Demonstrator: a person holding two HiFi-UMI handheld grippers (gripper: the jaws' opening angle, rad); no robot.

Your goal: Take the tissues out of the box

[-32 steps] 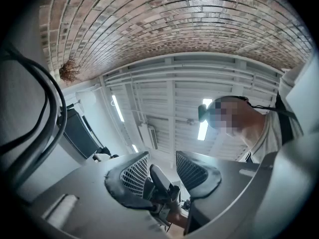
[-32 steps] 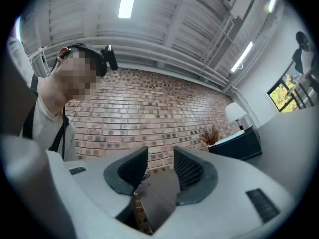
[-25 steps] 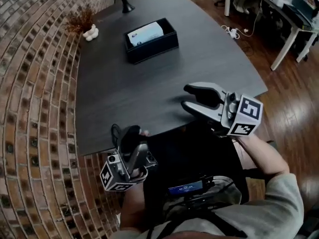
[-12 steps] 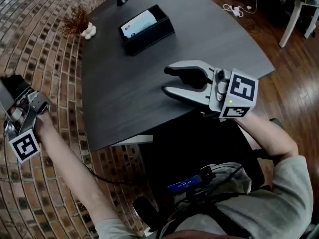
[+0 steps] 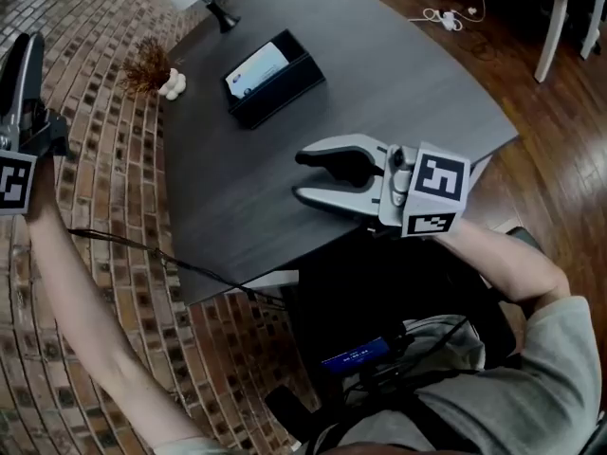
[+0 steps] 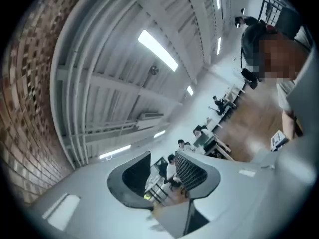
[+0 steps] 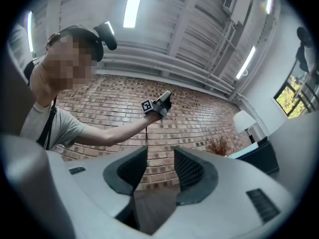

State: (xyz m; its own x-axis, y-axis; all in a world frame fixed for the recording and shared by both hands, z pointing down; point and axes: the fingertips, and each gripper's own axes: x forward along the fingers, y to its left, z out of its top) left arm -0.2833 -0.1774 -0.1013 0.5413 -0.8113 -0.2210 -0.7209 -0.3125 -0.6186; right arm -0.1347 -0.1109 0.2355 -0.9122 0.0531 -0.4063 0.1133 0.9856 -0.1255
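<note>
A black tissue box (image 5: 287,91) stands on the far part of the dark table (image 5: 398,93), with a white and blue pack of tissues (image 5: 258,67) lying in it. My right gripper (image 5: 302,175) hovers over the table's near edge, well short of the box, its jaws drawn close with nothing between them. Its own view (image 7: 160,156) faces the brick wall, with the box (image 7: 261,158) low at the right. My left gripper (image 5: 28,47) is raised far to the left, off the table. It points up at the ceiling (image 6: 163,159), shut and empty.
A dried plant (image 5: 150,63) and small white figures (image 5: 173,85) sit at the table's far left corner, beside a lamp base (image 5: 217,9). A cable (image 5: 142,254) trails from the left arm. A brick wall lines the left, and a white desk leg (image 5: 553,28) stands at the far right.
The left gripper swung from low near the person's lap up and out to the far left. The right gripper drifted slightly left along the table's near edge. The tissue box has not been touched.
</note>
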